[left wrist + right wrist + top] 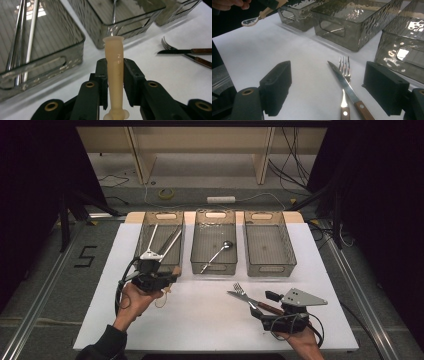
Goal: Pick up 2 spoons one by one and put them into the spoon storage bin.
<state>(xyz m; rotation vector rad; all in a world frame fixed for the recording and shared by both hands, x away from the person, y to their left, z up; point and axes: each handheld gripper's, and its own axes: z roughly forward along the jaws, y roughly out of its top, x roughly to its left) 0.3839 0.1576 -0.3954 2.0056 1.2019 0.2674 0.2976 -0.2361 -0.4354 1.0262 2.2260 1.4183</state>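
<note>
- Fingers (100,82) of the left gripper (150,279) are clenched on the beige handle of a small spoon (114,75), which has a clear bowl seen from the right gripper view at upper left (249,22).
- Held above the white counter (200,320), the spoon sits just in front of the near end of the left bin (161,237), where long metal utensils (167,242) already lie.
- By its look the spoon is light plastic, stiff but slim, and its smooth handle could twist or slide in the grip; the present hold at mid-handle seems sound.
- Its clear bowl looks thin, so setting it down gently rather than dropping it among the metal pieces would be wise.
- Fingers (275,85) of the right gripper (272,307) stand released, wide apart, with a fork (344,75) and a wooden-handled knife (344,83) lying crossed on the counter between them, untouched.
- A metal spoon (216,254) rests in the middle bin (214,242); the right bin (269,244) appears to hold nothing.
</note>
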